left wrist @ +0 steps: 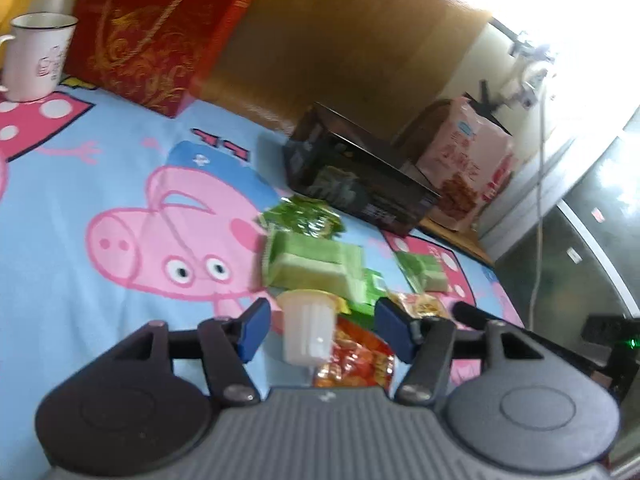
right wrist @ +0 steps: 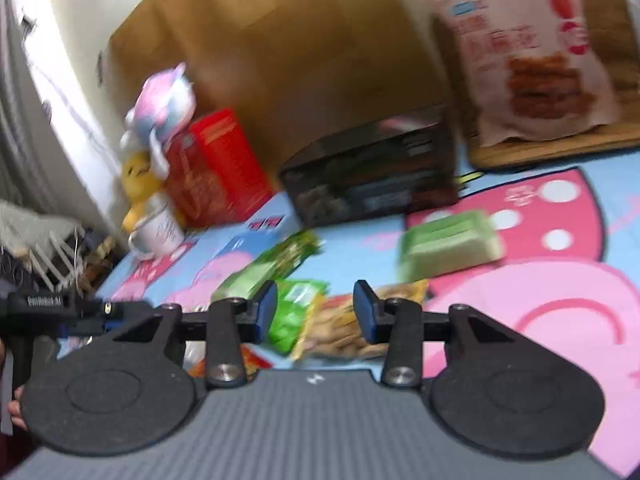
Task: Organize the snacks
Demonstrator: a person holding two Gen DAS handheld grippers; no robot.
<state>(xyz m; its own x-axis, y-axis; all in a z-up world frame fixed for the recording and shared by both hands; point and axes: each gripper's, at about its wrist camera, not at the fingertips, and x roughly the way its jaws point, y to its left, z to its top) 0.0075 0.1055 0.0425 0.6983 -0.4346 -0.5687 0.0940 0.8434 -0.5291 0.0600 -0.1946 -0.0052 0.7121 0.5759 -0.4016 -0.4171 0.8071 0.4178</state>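
Observation:
Snack packets lie on a cartoon-pig cloth [left wrist: 80,184]. My left gripper [left wrist: 324,330] is open; a pale jelly cup [left wrist: 308,328] sits between its blue pads with a gap on each side, over an orange-red packet [left wrist: 356,360]. Beyond lie a green wafer pack [left wrist: 316,264], a crinkled green packet [left wrist: 304,220] and a second wafer pack [left wrist: 424,272]. My right gripper [right wrist: 316,316] is also open, low over a green packet [right wrist: 296,312] and a brown biscuit pack [right wrist: 340,328], pressing on neither. A green wafer pack [right wrist: 448,244] lies farther right.
An open black box [left wrist: 360,176] stands at the back, with a pink snack bag [left wrist: 468,168] to its right on a wooden stool. A red gift box [left wrist: 160,36], a white mug [left wrist: 38,56] and plush toys [right wrist: 164,100] stand at the far left.

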